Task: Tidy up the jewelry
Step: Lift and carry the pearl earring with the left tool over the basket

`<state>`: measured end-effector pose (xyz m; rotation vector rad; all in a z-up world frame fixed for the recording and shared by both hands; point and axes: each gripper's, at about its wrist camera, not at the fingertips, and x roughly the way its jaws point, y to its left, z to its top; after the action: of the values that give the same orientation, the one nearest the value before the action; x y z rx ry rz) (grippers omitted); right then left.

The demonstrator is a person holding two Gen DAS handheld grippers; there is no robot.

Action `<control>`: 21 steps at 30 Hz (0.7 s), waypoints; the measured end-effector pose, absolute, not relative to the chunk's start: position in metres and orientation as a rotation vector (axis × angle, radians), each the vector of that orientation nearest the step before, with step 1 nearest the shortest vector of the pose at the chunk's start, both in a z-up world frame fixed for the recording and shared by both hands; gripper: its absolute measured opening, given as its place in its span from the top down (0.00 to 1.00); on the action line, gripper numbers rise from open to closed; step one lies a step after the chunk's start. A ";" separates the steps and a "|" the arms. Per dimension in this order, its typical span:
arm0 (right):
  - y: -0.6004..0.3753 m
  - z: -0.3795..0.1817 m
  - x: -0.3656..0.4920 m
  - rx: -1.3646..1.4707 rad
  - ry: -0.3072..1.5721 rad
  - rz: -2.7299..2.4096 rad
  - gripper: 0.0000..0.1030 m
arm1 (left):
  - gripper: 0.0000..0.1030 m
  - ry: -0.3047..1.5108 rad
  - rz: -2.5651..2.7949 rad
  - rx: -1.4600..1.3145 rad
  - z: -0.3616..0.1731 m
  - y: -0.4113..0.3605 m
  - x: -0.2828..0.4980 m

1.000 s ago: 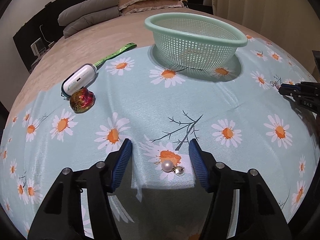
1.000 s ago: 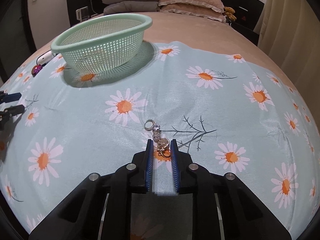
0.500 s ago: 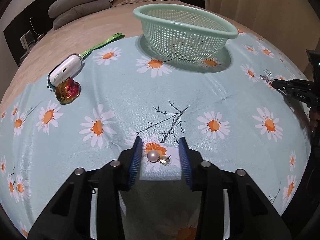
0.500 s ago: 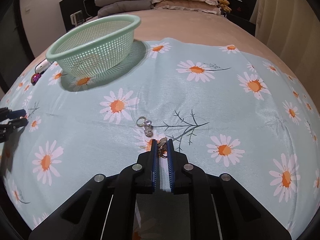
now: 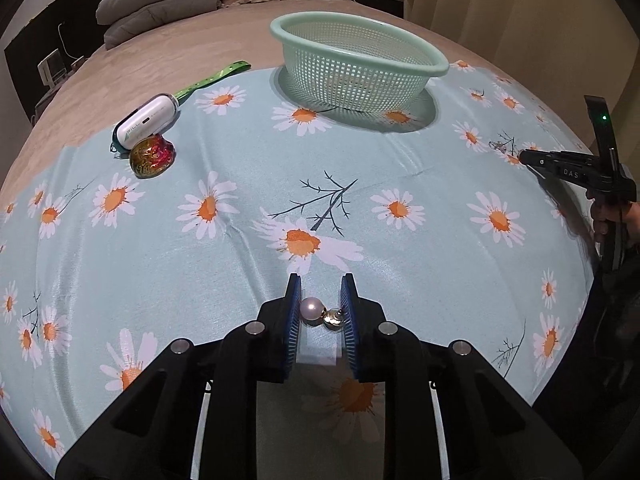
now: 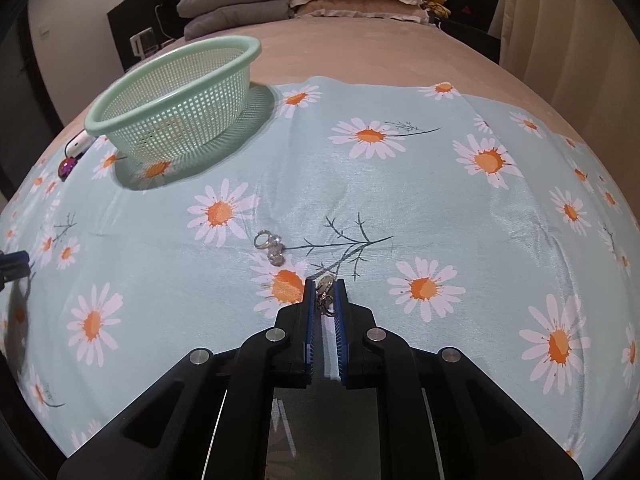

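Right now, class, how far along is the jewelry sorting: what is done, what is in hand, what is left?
Done: nothing that can be made out in the green mesh plastic basket. In hand: the left tool is closed around the white pearl earring; the right tool is closed on a gold-coloured trinket. Left: the silver ring with its sparkly charm lies on the daisy-print cloth.

Our left gripper [image 5: 320,300] and right gripper [image 6: 322,300] are matte black, with blue ribbed pads [image 5: 294,312]. Silver screws [image 6: 376,334] stud our fingers.
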<state>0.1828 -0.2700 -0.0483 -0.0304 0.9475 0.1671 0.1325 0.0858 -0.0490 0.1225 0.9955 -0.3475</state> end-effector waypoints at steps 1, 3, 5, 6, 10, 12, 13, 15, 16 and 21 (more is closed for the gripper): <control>-0.271 -0.046 0.181 -0.028 0.942 0.170 0.92 | 0.80 0.996 -0.353 0.121 -0.047 0.087 0.130; -0.273 -0.042 0.178 -0.023 0.931 0.174 0.92 | 0.80 0.984 -0.371 0.122 -0.043 0.088 0.125; -0.275 -0.035 0.173 -0.020 0.914 0.178 0.93 | 0.80 0.972 -0.385 0.126 -0.036 0.089 0.119; -0.276 -0.031 0.169 -0.017 0.902 0.185 0.93 | 0.80 0.967 -0.386 0.133 -0.033 0.089 0.118; -0.286 -0.016 0.156 0.021 0.861 0.196 0.93 | 0.80 0.949 -0.374 0.155 -0.018 0.090 0.115; -0.292 -0.012 0.153 0.042 0.850 0.199 0.93 | 0.79 0.938 -0.364 0.159 -0.012 0.092 0.113; -0.294 -0.012 0.152 0.050 0.848 0.196 0.93 | 0.80 0.933 -0.359 0.161 -0.009 0.093 0.112; -0.297 -0.012 0.153 0.064 0.849 0.191 0.93 | 0.79 0.932 -0.356 0.166 -0.005 0.094 0.111; -0.297 -0.013 0.155 0.063 0.853 0.196 0.93 | 0.79 0.936 -0.358 0.171 -0.003 0.094 0.110; -0.284 -0.022 0.168 0.006 0.883 0.202 0.89 | 0.79 0.933 -0.337 0.196 0.003 0.095 0.107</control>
<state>0.1682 -0.2843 -0.0222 0.0063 0.8831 0.2024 0.1067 0.0947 0.0034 0.1960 0.9328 -0.3368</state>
